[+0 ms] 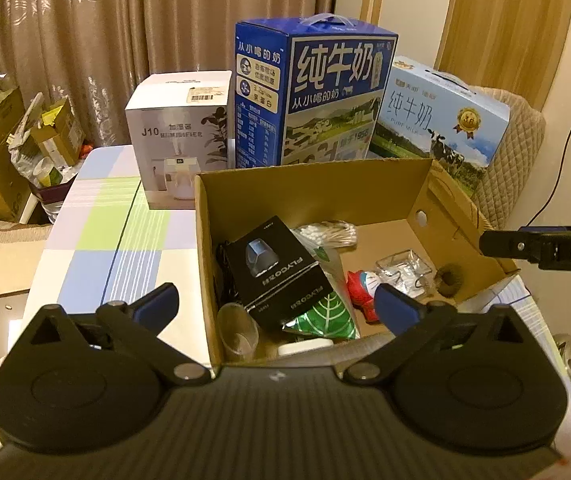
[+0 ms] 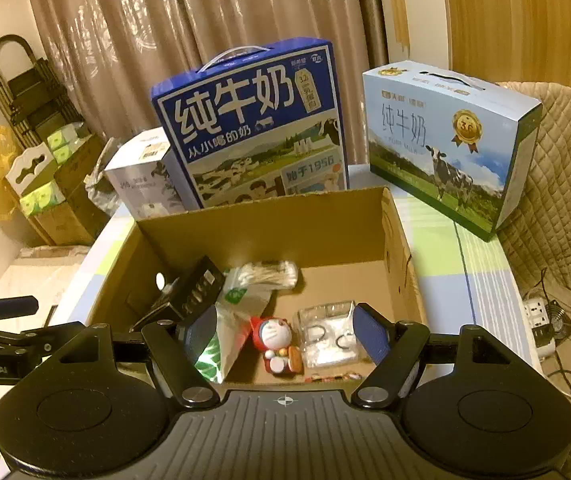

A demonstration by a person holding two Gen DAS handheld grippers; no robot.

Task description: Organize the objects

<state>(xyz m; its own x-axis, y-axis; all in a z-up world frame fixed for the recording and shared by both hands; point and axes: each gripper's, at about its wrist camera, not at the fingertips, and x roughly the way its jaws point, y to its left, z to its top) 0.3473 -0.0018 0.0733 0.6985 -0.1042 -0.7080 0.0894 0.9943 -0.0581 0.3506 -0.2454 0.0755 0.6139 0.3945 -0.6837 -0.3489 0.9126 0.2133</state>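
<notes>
A checked tablecloth (image 1: 97, 216) in pale blue, green and white covers the table under me. At its far edge stand three glossy cartons: a tall dark-blue milk carton (image 1: 317, 96) printed 纯牛奶 and 1956, a lighter blue one (image 1: 441, 120) to its right reading "PURE MILK" with a cow and a gold medal, and a white box (image 1: 177, 136) to the left marked "J10 HUMIDIFIER". Nearer sits the open corrugated cardboard box (image 1: 309, 196), brown and matte, that holds the things to organize. Inside, at left, a black "FLYCO" box (image 1: 275, 266) leans on a shiny green-and-white leaf-print bag (image 1: 327, 312); a packet of cotton swabs (image 1: 331, 233) lies at the far wall, a clear plastic container (image 2: 327, 334) to the right, and a small red Doraemon figure (image 2: 273, 340) between bag and container. My left gripper (image 1: 275, 308) hangs over the near left corner, blue pads wide apart, holding nothing — my right gripper (image 2: 283, 334) likewise gapes over the figure.
</notes>
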